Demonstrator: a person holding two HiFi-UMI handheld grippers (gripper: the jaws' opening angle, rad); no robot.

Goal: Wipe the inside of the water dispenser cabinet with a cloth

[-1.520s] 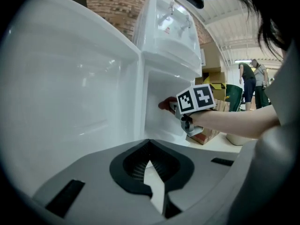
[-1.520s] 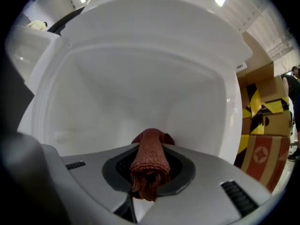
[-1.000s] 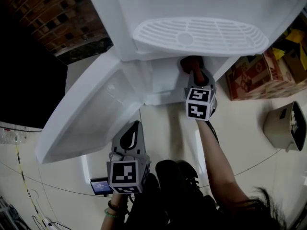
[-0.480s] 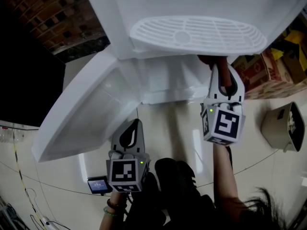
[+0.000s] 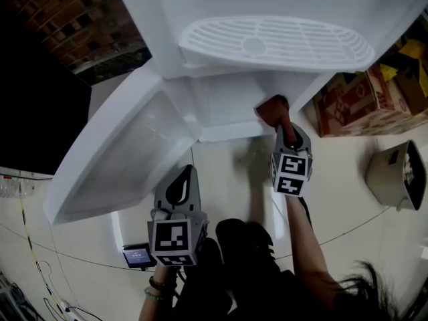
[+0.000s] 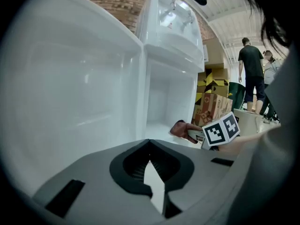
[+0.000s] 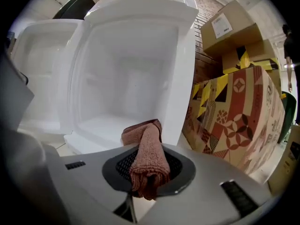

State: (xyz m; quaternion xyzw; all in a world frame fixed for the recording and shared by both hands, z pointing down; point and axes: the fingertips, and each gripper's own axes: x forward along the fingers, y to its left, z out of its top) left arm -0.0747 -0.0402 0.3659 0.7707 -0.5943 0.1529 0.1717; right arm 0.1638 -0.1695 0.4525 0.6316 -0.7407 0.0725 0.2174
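Head view: you stand on a pale tiled floor (image 5: 234,172), with a brick wall (image 5: 73,19) at upper left and patterned cardboard boxes (image 5: 361,105) and a beige bin (image 5: 394,176) at right. The white water dispenser (image 5: 267,5) rises ahead of you. Its cabinet (image 5: 234,105) is open below the slotted drip tray (image 5: 277,43), and the cabinet door (image 5: 120,152) is swung out to your left. Your right gripper (image 5: 281,122) reaches to the cabinet's front lip on its right side, with the reddish-brown cloth (image 5: 273,109) at its tip. Your left gripper (image 5: 182,186) hangs lower, near your body and well apart from the cabinet.

Left gripper view: your left gripper's (image 6: 150,146) jaws are pressed together with nothing between them, and they point toward the open door's white inner face (image 6: 70,78). Beyond it the cabinet shows bare white walls. The cloth sits at the front edge of the cabinet floor; you cannot tell whether it presses down. People (image 6: 253,74) stand far off at right.

Right gripper view: your right gripper (image 7: 150,172) is pinching the cloth (image 7: 147,149). The cloth's long axis runs along the jaws, and its folded free end points out toward the cabinet floor (image 7: 108,123). The boxes stand just right of the dispenser
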